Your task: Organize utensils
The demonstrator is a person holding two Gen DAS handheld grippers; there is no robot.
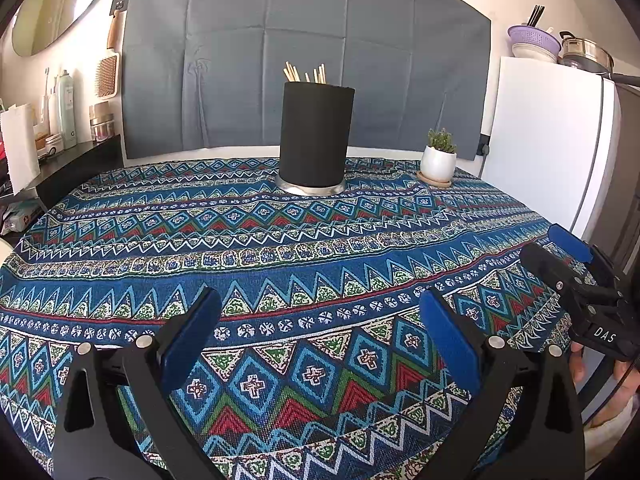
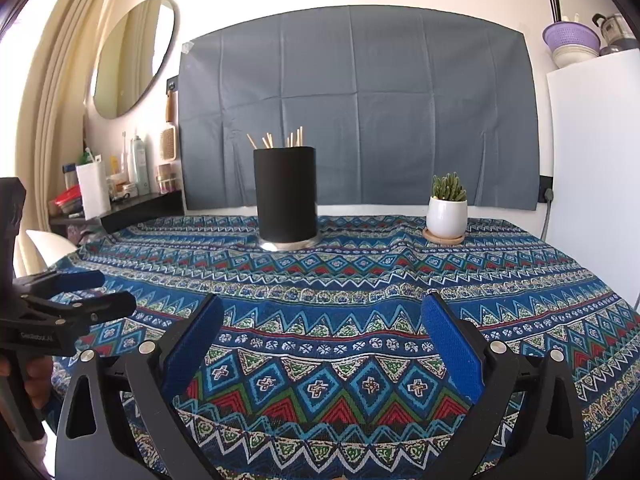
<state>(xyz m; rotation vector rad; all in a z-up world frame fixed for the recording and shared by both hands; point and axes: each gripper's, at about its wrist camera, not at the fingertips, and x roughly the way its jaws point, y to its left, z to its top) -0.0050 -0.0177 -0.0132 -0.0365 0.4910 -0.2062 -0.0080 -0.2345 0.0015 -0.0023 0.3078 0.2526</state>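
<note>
One black cylindrical holder (image 1: pixel 315 136) stands upright near the far edge of the table, on a patterned blue tablecloth (image 1: pixel 280 248); silver base ring visible. Wooden chopsticks (image 1: pixel 306 73) stick out of its top, tips only; roughly eight tips in the right wrist view, exact count unclear. One small potted succulent (image 1: pixel 438 157) in a white pot on a round wooden coaster (image 1: pixel 434 181), toward the far right corner, well apart from the holder. No loose utensils visible on the cloth.

Two grippers, both over the near edge of the table. Left gripper (image 1: pixel 320 320): jaws spread wide, blue pads apart, nothing between them. Right gripper (image 2: pixel 322 322): jaws spread wide too, empty. Each shows in the other's camera, held by a hand (image 1: pixel 600 376) at the frame edge.

Behind the table: one grey cloth (image 1: pixel 304 52) on the wall, one white fridge (image 1: pixel 548 152) at the right with a purple colander (image 1: pixel 534 40) and a pot on top, one round mirror (image 2: pixel 134 56), and a dark shelf (image 2: pixel 140 208) of toiletries at the left.
</note>
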